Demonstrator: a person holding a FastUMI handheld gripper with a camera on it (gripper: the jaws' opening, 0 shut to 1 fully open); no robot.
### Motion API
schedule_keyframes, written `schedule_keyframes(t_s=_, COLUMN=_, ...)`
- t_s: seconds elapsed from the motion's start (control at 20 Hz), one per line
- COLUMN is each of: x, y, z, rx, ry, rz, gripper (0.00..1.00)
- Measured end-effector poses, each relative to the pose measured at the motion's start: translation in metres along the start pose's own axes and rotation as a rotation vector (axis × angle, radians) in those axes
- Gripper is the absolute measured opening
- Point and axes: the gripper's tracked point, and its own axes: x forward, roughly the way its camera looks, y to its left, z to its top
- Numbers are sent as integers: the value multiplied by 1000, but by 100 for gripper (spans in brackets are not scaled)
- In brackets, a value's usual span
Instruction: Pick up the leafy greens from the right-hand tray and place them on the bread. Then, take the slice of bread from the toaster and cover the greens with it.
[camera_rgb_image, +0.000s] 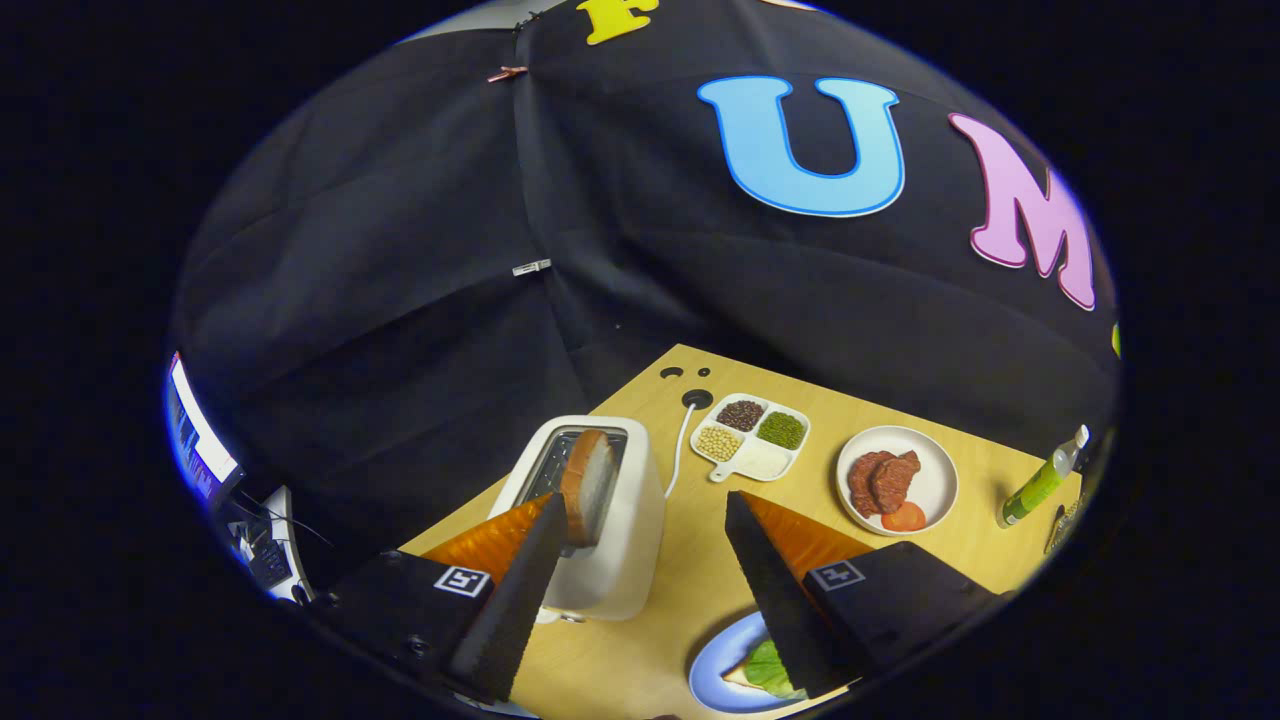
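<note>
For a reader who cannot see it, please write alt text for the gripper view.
The open claw hangs above a wooden table, its fingers either side of a white toaster with a bread slice standing in its slot. By the right finger, a blue plate holds greens on bread. Beyond lie a bean tray, a meat plate and a green bottle.

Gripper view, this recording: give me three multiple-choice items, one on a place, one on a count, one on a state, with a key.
1. Where is the slice of bread?
A. upright in the toaster
B. on the white plate
C. flat on the table

2. How many filled compartments does the divided dish show?
A. one
B. three
C. five

3. What state is the gripper in?
A. shut on the bread
B. shut on the bottle
C. open

Key: 1 A, it stands up out of the slot. 2 B, dark, green and pale fillings. 3 C, its fingers are wide apart, holding nothing.
</note>
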Motion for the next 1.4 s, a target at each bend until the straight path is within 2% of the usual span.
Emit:
schedule_keyframes(t_s=0.35, x=60, y=25, z=-4, rx=-43, ry=52, rz=4, gripper=99)
schedule_keyframes(t_s=0.6, x=78, y=35, z=-14, rx=-35, ry=92, rz=-1, gripper=98)
schedule_keyframes(t_s=0.65, x=80, y=38, z=-14, rx=-43, ry=94, rz=-1, gripper=93)
schedule_keyframes(t_s=0.75, x=84, y=44, z=-17, rx=-62, ry=104, rz=-9, gripper=73)
schedule_keyframes(t_s=0.9, x=85, y=33, z=-27, rx=-83, ry=141, rz=-75, gripper=54)
schedule_keyframes(t_s=0.95, x=85, y=30, z=-29, rx=-82, ry=153, rz=-91, gripper=43)
schedule_keyframes(t_s=1.1, x=84, y=32, z=-30, rx=-76, ry=178, rz=-89, gripper=20)
schedule_keyframes(t_s=1.4, x=60, y=37, z=-1, rx=-92, ry=122, rz=-69, gripper=14)
